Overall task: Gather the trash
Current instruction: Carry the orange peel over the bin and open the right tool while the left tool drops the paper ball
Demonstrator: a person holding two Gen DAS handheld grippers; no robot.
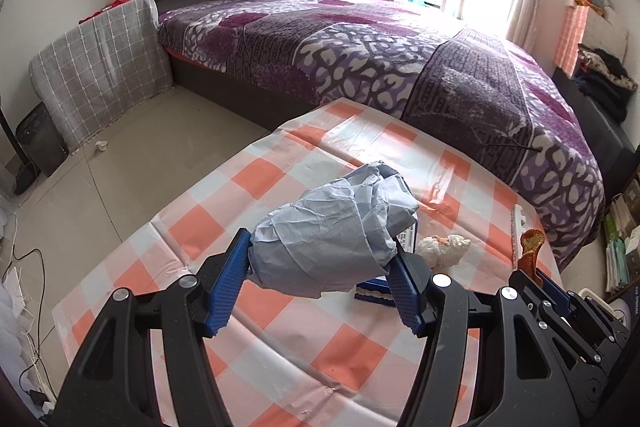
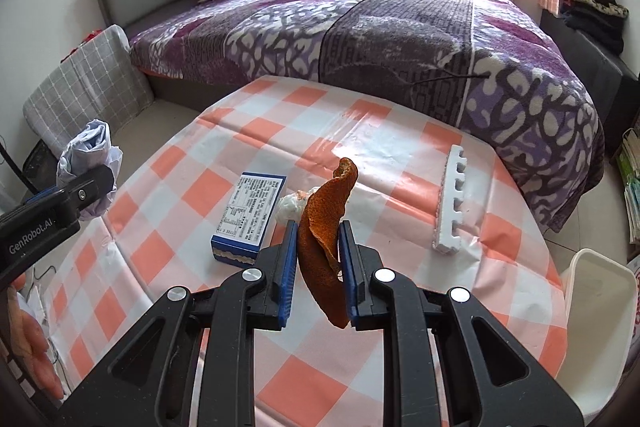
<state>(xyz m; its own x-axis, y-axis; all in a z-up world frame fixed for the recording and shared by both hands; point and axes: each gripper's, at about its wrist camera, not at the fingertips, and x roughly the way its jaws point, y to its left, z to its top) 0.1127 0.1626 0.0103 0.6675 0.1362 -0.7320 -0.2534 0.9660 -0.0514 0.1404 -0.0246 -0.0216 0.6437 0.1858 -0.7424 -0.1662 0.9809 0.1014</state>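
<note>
Tilting downward over the table (image 2: 400,155), left gripper (image 1: 320,259) clamps crumpled paper (image 1: 332,227) (pale blue), right gripper (image 2: 318,251) pinches orange peel (image 2: 326,219).

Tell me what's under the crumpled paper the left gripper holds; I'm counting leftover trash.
Beneath the crumpled paper, the blue box peeks out on the checked tablecloth, beside a white wad. Most of the box is covered in this view.

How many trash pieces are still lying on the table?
3. The blue box sits mid-table, the crumpled tissue right beside it, the white foam strip nearer the bed side. The right gripper and held peel may hide more.
</note>
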